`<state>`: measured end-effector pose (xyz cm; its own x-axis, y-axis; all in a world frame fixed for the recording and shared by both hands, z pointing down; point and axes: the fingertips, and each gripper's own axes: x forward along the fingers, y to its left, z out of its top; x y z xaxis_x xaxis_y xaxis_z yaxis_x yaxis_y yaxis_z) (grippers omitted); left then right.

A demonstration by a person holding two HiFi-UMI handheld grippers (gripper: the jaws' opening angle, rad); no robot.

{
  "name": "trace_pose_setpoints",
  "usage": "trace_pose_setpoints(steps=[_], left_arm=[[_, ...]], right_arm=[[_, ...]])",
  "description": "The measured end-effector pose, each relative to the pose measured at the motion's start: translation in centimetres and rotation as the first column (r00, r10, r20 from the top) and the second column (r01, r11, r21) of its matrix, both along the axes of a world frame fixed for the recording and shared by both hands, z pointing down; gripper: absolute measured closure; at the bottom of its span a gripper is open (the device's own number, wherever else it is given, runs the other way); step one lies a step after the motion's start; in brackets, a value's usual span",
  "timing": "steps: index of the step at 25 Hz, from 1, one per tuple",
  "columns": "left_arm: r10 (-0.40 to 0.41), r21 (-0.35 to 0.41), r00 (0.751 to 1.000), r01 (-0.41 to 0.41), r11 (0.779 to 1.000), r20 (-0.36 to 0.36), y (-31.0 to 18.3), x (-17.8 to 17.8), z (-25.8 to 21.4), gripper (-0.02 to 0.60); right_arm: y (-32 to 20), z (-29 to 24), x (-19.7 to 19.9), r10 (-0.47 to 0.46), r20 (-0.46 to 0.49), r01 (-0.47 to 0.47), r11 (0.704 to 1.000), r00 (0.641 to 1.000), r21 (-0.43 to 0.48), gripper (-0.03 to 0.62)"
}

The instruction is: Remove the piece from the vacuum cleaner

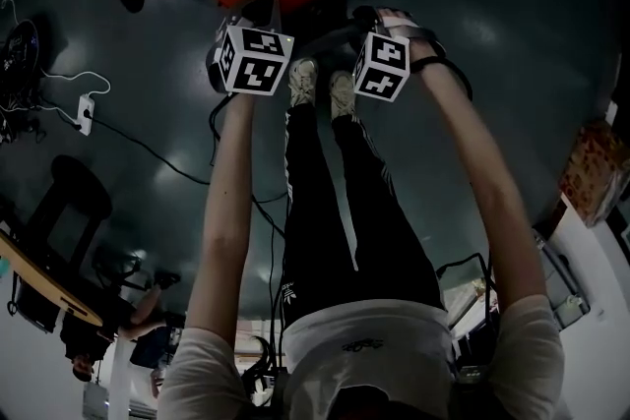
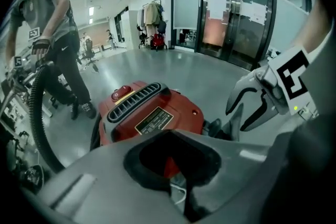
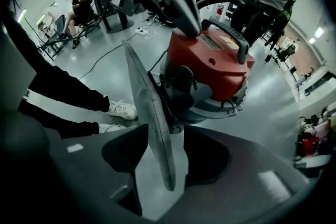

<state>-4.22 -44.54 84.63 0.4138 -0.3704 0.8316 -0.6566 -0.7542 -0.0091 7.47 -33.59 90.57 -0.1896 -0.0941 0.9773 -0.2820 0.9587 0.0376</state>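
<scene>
Left hand-held gripper (image 2: 170, 136) clenched, empty, close to red vacuum (image 2: 152, 118). Right hand-held gripper (image 3: 168, 134) released, straddling thin grey piece (image 3: 149, 107) at vacuum's base; contact apparently on one side only.

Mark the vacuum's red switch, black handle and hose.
red switch (image 2: 122, 92), left gripper view, middle of the rocker.
black handle (image 3: 227, 30), right gripper view, its top bar.
hose (image 2: 34, 113), left gripper view, its curved stretch.

Arms (image 1: 221, 211) straight down, left tongs (image 1: 241, 30) beside right tongs (image 1: 394, 25).
</scene>
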Motion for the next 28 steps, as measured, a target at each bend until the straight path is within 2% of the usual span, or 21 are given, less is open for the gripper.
trace_pose_setpoints(steps=[2, 3, 4, 6, 10, 21, 28], left_arm=[[0.004, -0.015, 1.0, -0.004, 1.0, 0.005, 0.0, 0.0, 0.0, 0.581], [0.001, -0.017, 1.0, -0.001, 1.0, 0.004, 0.0, 0.0, 0.0, 0.581], [-0.004, -0.017, 1.0, 0.004, 1.0, 0.001, -0.1, 0.0, 0.0, 0.581], [-0.017, -0.016, 1.0, 0.017, 1.0, -0.008, -0.2, 0.0, 0.1, 0.581], [-0.027, -0.023, 1.0, 0.027, 0.999, -0.015, -0.2, -0.1, 0.0, 0.581], [-0.033, -0.024, 0.999, 0.033, 0.999, 0.003, -0.2, -0.2, 0.1, 0.581], [-0.033, -0.028, 0.999, 0.034, 0.999, 0.009, -0.2, -0.1, 0.1, 0.581]], right_arm=[[0.2, 1.4, 0.2, -0.009, -0.051, 0.007, 0.999, 0.999, -0.031, 0.366], [0.3, 2.0, 0.2, -0.018, -0.076, 0.015, 0.999, 0.997, -0.046, 0.395], [0.4, 2.4, 0.3, -0.031, -0.097, 0.026, 0.998, 0.995, -0.058, 0.467], [0.6, 2.8, 0.2, -0.049, -0.119, 0.042, 0.997, 0.992, -0.062, 0.548], [0.9, 2.5, 0.1, -0.031, -0.102, 0.026, 0.998, 0.994, -0.054, 0.557], [3.2, 1.7, 0.2, -0.09, -0.071, 0.087, 0.995, 0.993, -0.038, 0.557], [4.1, 1.5, 0.2, -0.059, -0.056, 0.057, 0.998, 0.997, -0.032, 0.557]])
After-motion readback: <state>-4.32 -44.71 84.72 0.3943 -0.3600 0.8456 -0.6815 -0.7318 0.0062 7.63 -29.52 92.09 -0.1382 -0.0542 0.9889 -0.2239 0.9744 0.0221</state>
